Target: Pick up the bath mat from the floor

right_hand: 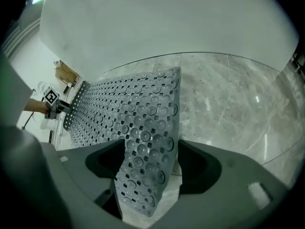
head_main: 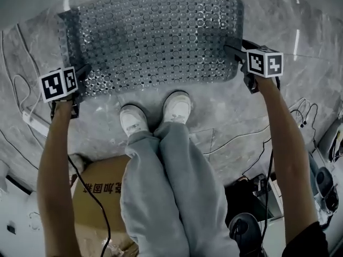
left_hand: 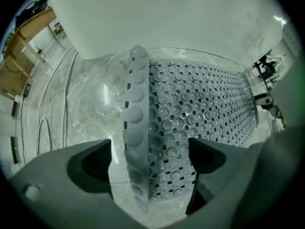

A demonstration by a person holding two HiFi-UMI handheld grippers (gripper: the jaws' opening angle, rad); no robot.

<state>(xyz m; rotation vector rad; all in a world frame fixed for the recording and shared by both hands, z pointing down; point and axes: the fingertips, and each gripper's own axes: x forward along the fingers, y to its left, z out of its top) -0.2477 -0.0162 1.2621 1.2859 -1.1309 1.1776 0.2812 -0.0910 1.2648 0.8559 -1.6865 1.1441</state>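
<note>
A grey translucent bath mat (head_main: 155,36) with rows of suction cups and holes spreads across the marble floor in front of the person's feet. My left gripper (head_main: 80,82) is at the mat's near left corner. In the left gripper view the mat's (left_hand: 190,104) raised edge stands on end between the wide jaws of the left gripper (left_hand: 150,159), with a gap on each side. My right gripper (head_main: 238,55) is at the mat's right end. There the mat's (right_hand: 138,123) curled corner hangs loosely between the spread jaws of the right gripper (right_hand: 150,168), and no pad presses on it.
The person's white shoes (head_main: 134,119) stand just behind the mat's near edge. A cardboard box (head_main: 99,197) sits at the lower left. A white power strip (head_main: 32,122) and cables lie at the left. More cables (head_main: 300,116) and dark gear are at the right.
</note>
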